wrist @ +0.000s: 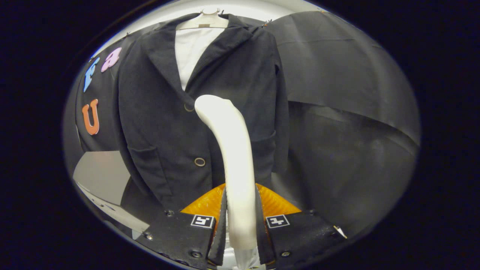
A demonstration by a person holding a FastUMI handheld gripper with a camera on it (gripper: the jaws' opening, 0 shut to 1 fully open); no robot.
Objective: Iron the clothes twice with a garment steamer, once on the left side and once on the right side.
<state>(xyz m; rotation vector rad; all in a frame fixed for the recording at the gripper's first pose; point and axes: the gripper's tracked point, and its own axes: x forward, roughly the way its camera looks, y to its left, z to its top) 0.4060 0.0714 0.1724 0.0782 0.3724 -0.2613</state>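
A dark jacket (165, 112) hangs on a pale hanger (204, 20) over a white shirt (191, 52), facing me against the booth wall. A white garment steamer (232, 150) rises from between my fingers, and its curved head reaches up to the jacket's front near the upper button (188, 108). My gripper (240, 221) is shut on the steamer's handle, with a finger pressing on each side. I cannot tell whether the steamer's head touches the cloth. A lower button (200, 162) shows to the left of the steamer.
Black cloth (348, 93) covers the wall to the right of the jacket. A grey panel (101, 174) stands low on the left, beside the jacket's hem.
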